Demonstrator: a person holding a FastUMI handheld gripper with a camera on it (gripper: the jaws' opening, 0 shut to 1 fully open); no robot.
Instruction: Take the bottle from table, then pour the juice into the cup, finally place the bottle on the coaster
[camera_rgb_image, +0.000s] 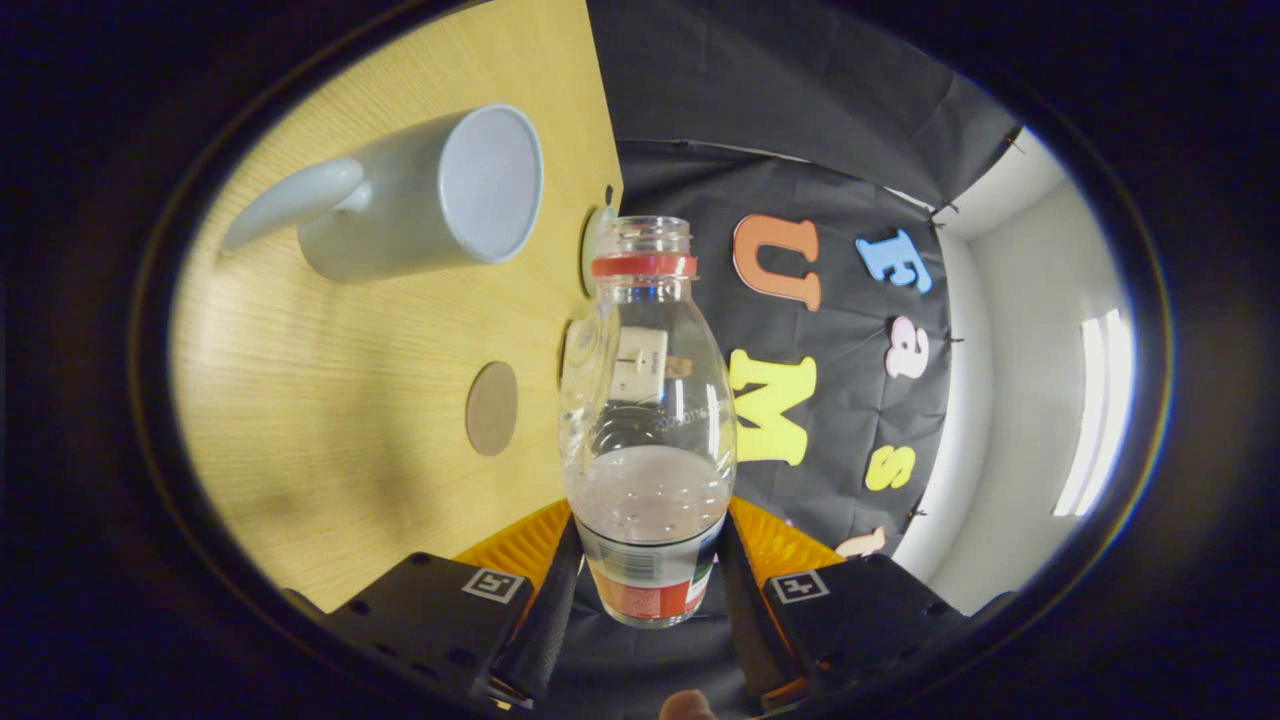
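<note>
Our claw (650, 570) is clenched on the bottle (648, 420), one finger pressing on each side of its lower part, just at the label band; the bottle stands out along the fingers with its open neck and red ring (644, 265) pointing away from us, and it is lifted off the table (330, 420); the whole view is rolled to the side, so the table appears as a wall beside the bottle. We judge the bottle to be thin clear plastic, light, and a little soft, so a hard squeeze may dent it and push the liquid up; the juice (650, 495) is pale and fills only the lower part, so the weight sits low, close to our fingers, which is a good place to hold; the smooth wall could slip if the grip is loose, but the label gives some friction. There is no cap, so any quick tilt can spill. Beyond the bottle, on the table, there is the cup (440, 195), a pale mug with its handle turned away from the bottle and its mouth open toward it; it looks stiff and heavy enough to stay in place while we pour. Nearer to the fingers, the round brown coaster (491, 408) lies flat on the table, apart from the cup.
</note>
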